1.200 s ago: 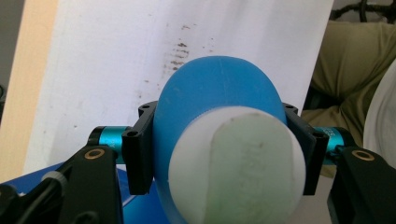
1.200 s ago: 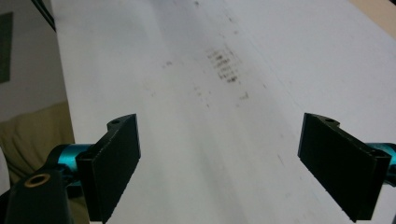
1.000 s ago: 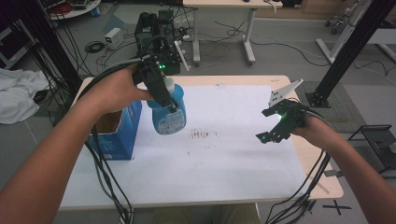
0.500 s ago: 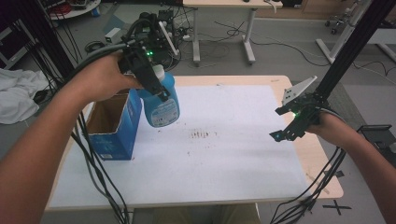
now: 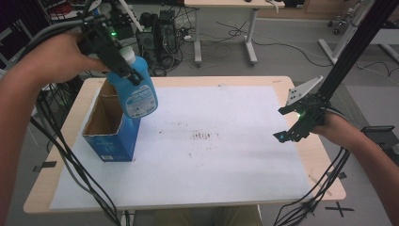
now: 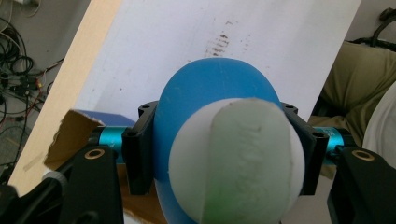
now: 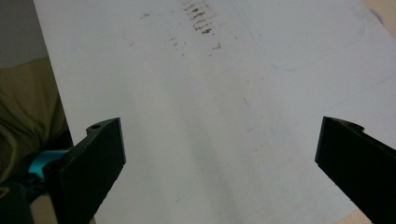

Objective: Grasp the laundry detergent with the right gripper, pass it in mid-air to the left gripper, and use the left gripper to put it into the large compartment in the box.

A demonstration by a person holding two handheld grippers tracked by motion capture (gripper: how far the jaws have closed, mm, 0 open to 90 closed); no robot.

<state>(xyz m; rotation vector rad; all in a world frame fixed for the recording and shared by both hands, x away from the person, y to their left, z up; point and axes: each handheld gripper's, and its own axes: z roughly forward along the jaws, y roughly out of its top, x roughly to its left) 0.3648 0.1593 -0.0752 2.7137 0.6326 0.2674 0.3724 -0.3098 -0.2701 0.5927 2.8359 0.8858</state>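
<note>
The wooden worktop point(image 5: 329, 188) lay under a white paper sheet point(image 5: 226, 160), with the open blue cardboard box point(image 5: 109, 136) at its far left. I held the blue plastic bottle with a white cap point(image 5: 137, 96) above that box, tilted, ready for lowering inside. My left claw point(image 5: 123, 70) was clamped around its neck; my right claw point(image 5: 292, 123) hung wide open, empty, at the right.

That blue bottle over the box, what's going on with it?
A person's left gripper is clamped on a blue bottle with a white cap, holding it in the air above an open blue cardboard box at the left of the table. Whether it is going in or coming out can't be told. The right gripper hovers open over the white sheet, holding nothing.
</note>
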